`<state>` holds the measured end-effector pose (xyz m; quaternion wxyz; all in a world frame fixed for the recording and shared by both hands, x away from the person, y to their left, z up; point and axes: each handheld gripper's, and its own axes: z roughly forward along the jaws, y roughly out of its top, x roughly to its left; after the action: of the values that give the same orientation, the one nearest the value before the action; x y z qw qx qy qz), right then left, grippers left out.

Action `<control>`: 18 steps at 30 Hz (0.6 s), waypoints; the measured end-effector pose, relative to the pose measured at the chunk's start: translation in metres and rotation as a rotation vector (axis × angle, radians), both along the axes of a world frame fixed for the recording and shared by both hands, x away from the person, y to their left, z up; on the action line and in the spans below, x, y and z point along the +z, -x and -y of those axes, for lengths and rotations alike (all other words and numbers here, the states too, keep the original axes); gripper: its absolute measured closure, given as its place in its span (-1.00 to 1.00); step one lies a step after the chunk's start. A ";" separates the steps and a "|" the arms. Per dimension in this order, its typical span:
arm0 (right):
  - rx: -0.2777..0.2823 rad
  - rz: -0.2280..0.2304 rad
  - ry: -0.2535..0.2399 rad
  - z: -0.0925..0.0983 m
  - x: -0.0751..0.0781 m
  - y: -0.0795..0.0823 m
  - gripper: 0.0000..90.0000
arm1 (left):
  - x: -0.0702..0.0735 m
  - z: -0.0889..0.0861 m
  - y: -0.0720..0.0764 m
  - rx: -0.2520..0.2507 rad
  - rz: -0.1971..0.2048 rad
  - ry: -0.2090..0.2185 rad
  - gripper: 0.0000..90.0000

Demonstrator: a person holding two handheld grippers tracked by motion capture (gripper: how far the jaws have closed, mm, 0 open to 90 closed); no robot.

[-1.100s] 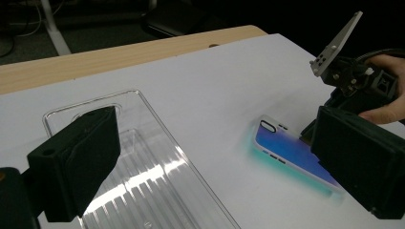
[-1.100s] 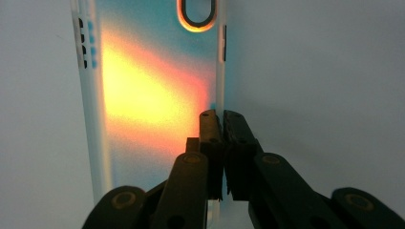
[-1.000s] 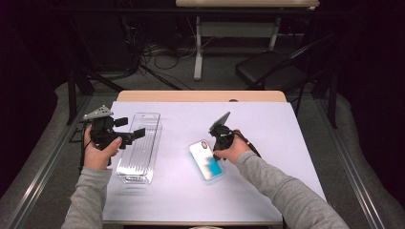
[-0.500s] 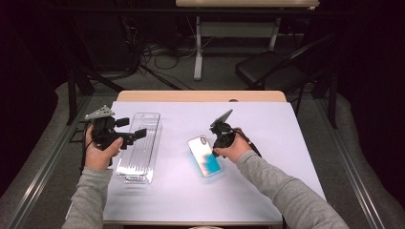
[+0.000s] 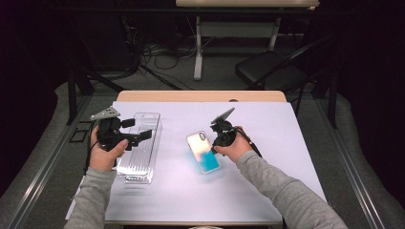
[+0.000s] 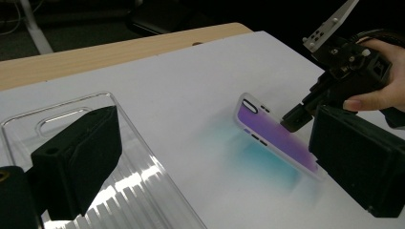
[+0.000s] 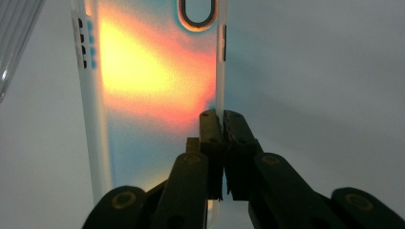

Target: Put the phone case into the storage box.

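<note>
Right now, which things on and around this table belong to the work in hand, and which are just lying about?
In the job:
- phone case, its edge pinched by the right tongs
- clear plastic tray, under the left tongs

Lying about:
- black chair
- floor cables
- far table leg

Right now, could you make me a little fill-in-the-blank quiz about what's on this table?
1. The right tongs are shut on the side wall of the phone ____.
2. The phone case is tilted, its gripped side lifted off the white ____.
3. The left tongs hover over a clear plastic ____.
4. The jaws of the left tongs stand ____.

Missing words: case; sheet; box; open
</note>
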<state>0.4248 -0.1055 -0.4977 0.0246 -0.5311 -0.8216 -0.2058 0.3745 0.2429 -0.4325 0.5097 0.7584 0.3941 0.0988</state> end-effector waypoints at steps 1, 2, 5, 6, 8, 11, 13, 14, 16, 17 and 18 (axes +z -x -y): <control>0.002 -0.002 0.003 0.000 0.001 0.000 0.95 | 0.000 0.001 0.000 -0.002 -0.003 0.004 -0.91; 0.004 0.002 0.002 0.001 0.002 0.000 0.95 | -0.001 0.002 0.000 -0.007 -0.006 0.004 -0.91; -0.004 0.025 -0.021 0.001 0.002 0.000 0.94 | -0.002 0.007 0.000 -0.005 -0.017 0.007 -0.91; -0.006 0.028 -0.027 0.002 0.003 0.000 0.95 | -0.002 0.008 0.000 -0.006 -0.020 0.011 -0.91; -0.014 0.035 -0.033 0.002 0.004 0.000 0.95 | -0.002 0.010 0.000 -0.006 -0.023 0.012 -0.91; -0.023 0.050 -0.052 0.002 0.005 0.000 0.95 | -0.002 0.012 0.001 -0.003 -0.027 0.015 -0.91; -0.020 0.050 -0.045 0.003 0.007 0.000 0.95 | -0.002 0.013 0.001 -0.009 -0.030 0.011 -0.91; -0.024 0.061 -0.056 0.003 0.007 0.000 0.95 | -0.002 0.014 0.001 -0.008 -0.032 0.012 -0.91; -0.032 0.069 -0.065 0.003 0.008 0.001 0.94 | -0.002 0.017 0.001 -0.017 -0.033 0.007 -0.91; -0.028 0.078 -0.070 0.004 0.008 0.000 0.95 | -0.002 0.018 0.002 -0.019 -0.035 0.002 -0.91; -0.031 0.079 -0.072 0.004 0.008 0.000 0.94 | -0.002 0.019 0.002 -0.023 -0.037 0.001 -0.91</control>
<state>0.4243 -0.1094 -0.4894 0.0079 -0.5338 -0.8058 -0.2564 0.3726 0.2235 -0.4347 0.5039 0.7642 0.3949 0.0786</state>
